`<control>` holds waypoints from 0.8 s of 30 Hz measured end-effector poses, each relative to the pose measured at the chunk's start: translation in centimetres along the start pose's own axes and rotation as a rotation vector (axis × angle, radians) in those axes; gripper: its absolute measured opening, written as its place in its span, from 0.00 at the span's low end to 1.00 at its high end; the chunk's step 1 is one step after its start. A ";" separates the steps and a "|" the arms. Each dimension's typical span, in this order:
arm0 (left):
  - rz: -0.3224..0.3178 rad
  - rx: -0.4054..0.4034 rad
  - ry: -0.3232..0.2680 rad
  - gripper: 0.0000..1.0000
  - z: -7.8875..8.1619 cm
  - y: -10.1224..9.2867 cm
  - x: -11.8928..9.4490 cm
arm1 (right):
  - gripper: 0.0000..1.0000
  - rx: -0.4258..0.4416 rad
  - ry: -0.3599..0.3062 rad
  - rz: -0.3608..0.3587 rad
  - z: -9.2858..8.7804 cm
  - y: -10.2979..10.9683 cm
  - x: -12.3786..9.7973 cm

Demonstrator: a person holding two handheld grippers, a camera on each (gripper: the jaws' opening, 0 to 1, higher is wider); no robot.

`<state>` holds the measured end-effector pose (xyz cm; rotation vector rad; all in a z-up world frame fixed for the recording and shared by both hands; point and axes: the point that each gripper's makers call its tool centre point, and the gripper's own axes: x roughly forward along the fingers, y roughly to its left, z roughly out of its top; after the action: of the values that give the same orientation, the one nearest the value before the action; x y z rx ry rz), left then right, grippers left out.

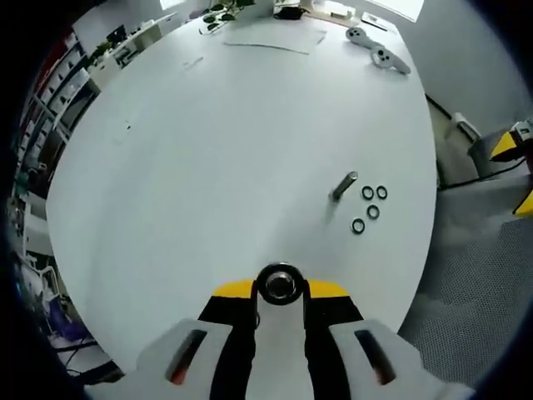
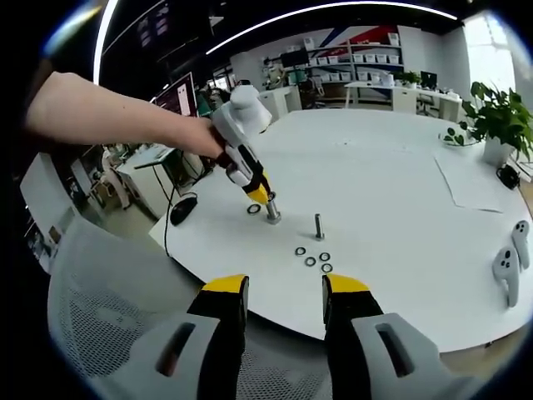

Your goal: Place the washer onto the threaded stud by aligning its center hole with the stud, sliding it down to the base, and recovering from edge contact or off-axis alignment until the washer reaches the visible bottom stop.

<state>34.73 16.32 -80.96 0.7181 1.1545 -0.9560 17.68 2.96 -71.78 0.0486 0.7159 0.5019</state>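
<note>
In the right gripper view a person's arm [image 2: 108, 112] reaches in from the left, the hand [image 2: 200, 137] holding the left gripper [image 2: 268, 202] above the near edge of the white table [image 2: 391, 175]. Its yellow-tipped jaws are narrow, closed around a short metal stud [image 2: 272, 210] that stands upright on the tabletop. A washer [image 2: 253, 209] lies flat just left of that stud, near the table's edge. A little to the right stands a bolt [image 2: 318, 225], upright, apart from the gripper. In front of it, toward the near edge, four more washers [image 2: 313, 257] lie in a loose cluster, close together. The right gripper [image 2: 283, 292] is at the bottom of its own view, jaws wide apart and holding nothing, off the table's edge. Two white controllers [image 2: 510, 260] lie near the right edge, and a potted plant [image 2: 498, 121] stands at the far right.

In the left gripper view the stud [image 1: 279, 284] sits between the jaws of the left gripper [image 1: 280, 292], seen end-on.
</note>
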 end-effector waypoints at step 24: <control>0.015 -0.004 0.031 0.19 -1.2 0.0 3.3 | 0.38 0.008 0.005 -0.021 -0.1 -0.4 -0.1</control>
<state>34.55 16.56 -84.46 0.7395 1.1758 -0.9328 17.73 2.58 -71.90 0.0472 0.7231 0.4797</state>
